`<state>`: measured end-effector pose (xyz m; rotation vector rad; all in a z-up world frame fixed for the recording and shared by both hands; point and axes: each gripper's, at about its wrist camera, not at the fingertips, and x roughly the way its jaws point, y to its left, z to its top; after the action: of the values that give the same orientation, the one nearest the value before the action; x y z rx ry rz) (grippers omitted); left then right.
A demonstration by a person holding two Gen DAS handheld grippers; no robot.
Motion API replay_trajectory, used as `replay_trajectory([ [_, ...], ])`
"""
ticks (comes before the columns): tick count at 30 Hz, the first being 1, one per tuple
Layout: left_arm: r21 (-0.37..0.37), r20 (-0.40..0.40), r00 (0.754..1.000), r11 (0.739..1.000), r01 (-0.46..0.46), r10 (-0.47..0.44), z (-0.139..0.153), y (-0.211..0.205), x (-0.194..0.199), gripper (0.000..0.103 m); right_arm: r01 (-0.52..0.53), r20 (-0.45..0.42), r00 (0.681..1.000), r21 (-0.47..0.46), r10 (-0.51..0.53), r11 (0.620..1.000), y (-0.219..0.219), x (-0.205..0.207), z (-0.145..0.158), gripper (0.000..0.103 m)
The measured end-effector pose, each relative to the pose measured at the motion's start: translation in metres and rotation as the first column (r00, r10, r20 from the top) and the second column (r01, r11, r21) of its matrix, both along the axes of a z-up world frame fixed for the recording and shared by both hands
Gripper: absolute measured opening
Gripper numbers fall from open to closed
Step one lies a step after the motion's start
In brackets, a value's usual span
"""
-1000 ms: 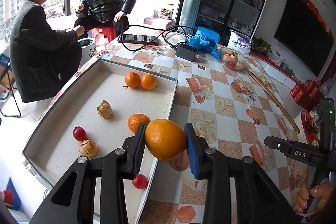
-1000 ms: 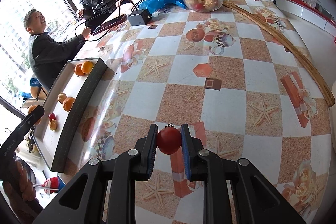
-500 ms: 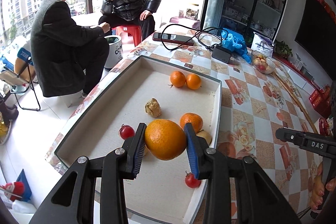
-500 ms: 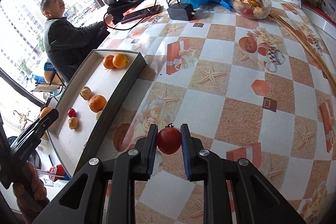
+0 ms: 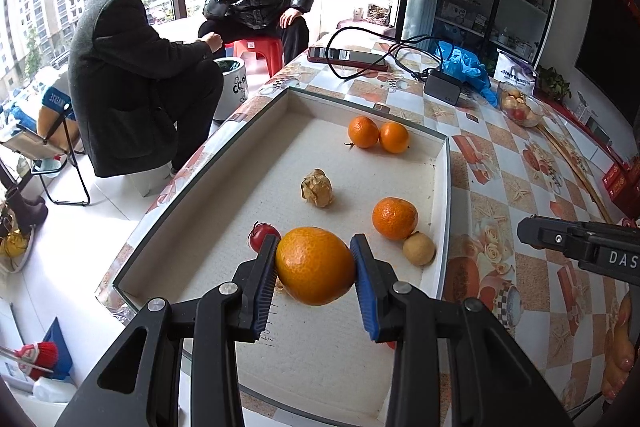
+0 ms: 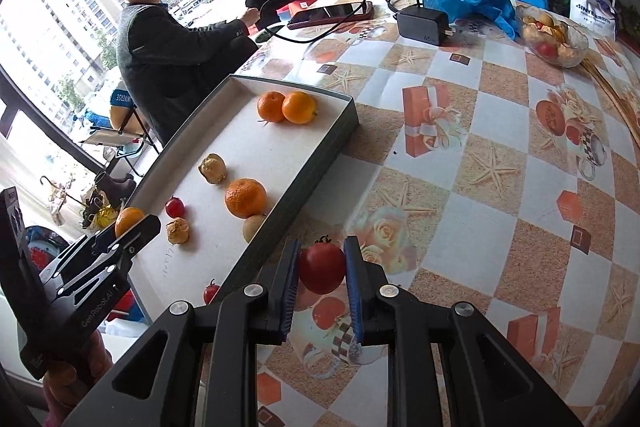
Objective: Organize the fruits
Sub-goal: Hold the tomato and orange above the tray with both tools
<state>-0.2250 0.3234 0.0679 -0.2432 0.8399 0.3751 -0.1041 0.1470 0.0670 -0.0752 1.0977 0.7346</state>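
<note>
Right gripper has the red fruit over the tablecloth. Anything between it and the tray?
Only the tray's near wall. The right gripper is shut on the red fruit just outside it. A pale round fruit and an orange sit right inside that wall.

My left hand-held gripper tilts downward, its blue pads clamped on an orange. My right hand-held gripper also tilts downward, pads pinching a small red fruit.
</note>
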Motion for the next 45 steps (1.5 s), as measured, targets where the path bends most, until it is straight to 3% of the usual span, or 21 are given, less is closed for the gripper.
replay_trajectory([
  [30, -0.013, -0.049, 0.999, 1.0, 0.006, -0.007, -0.02, -0.006, 0.003, 0.04, -0.115, 0.0, 0.993, -0.005, 0.115, 0.993, 0.049, -0.015, -0.005, 0.023],
  [45, -0.013, -0.066, 0.998, 1.0, 0.021, -0.021, -0.024, -0.011, 0.004, 0.04, -0.11, -0.02, 0.994, -0.014, 0.11, 0.994, 0.046, -0.017, -0.013, 0.023],
])
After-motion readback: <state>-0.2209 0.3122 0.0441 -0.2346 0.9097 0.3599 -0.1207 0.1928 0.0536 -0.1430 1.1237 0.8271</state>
